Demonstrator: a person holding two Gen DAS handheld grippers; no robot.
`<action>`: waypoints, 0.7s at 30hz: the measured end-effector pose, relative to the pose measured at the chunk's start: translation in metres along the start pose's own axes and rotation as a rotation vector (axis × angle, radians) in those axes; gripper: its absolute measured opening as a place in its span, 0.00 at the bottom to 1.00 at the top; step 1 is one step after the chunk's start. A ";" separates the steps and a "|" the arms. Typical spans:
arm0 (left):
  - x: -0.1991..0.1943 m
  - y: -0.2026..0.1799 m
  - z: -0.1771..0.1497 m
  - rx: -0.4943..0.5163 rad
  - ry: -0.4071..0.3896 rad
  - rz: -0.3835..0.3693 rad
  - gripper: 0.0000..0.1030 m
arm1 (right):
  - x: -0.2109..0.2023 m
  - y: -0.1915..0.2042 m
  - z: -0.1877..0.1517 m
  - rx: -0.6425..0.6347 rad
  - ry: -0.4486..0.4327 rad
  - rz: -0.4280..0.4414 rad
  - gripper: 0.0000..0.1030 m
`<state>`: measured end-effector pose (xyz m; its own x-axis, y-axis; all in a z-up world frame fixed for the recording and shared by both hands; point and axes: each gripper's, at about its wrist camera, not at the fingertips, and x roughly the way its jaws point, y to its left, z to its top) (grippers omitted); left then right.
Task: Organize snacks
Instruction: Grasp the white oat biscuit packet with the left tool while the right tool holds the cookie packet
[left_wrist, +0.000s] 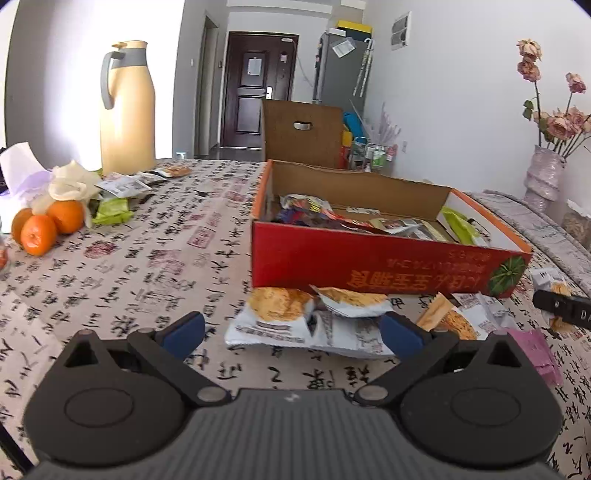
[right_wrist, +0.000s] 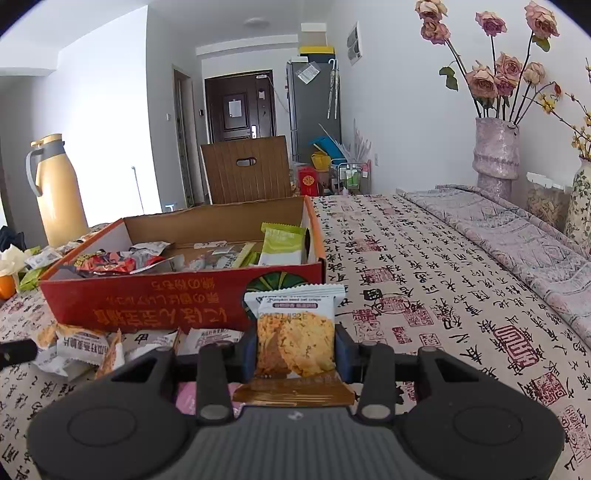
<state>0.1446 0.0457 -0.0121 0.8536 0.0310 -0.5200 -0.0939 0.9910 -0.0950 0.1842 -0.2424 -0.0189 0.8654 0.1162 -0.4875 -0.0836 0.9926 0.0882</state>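
A red cardboard box (left_wrist: 369, 258) sits open on the table straight ahead of both tongs. Inside it lies a loose heap of snack packets: red and silver wrappers toward one end, green packets (right_wrist: 280, 245) leaning against the other wall. The right tongs (right_wrist: 295, 350) are closed on one cracker packet (right_wrist: 295, 332), white at the top with golden crisps pictured below, held upright just in front of the box's near wall. The left tongs (left_wrist: 291, 328) are spread wide, holding nothing. Just past their blue fingertips (left_wrist: 184, 330) lie several similar cracker packets (left_wrist: 280, 314), overlapping against the box. Three oranges (left_wrist: 40, 229) sit far to their left.
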 end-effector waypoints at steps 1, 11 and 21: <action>-0.001 0.001 0.002 0.003 0.001 0.007 1.00 | 0.001 -0.001 -0.001 0.002 0.001 0.000 0.39; 0.016 0.010 0.027 0.080 0.084 0.079 1.00 | 0.003 -0.007 -0.007 0.033 -0.017 -0.009 0.39; 0.047 0.014 0.030 0.059 0.182 0.110 1.00 | 0.004 -0.004 -0.010 0.021 -0.016 -0.010 0.39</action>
<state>0.1987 0.0650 -0.0124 0.7331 0.1210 -0.6693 -0.1470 0.9890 0.0179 0.1831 -0.2453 -0.0300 0.8737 0.1057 -0.4748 -0.0646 0.9927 0.1020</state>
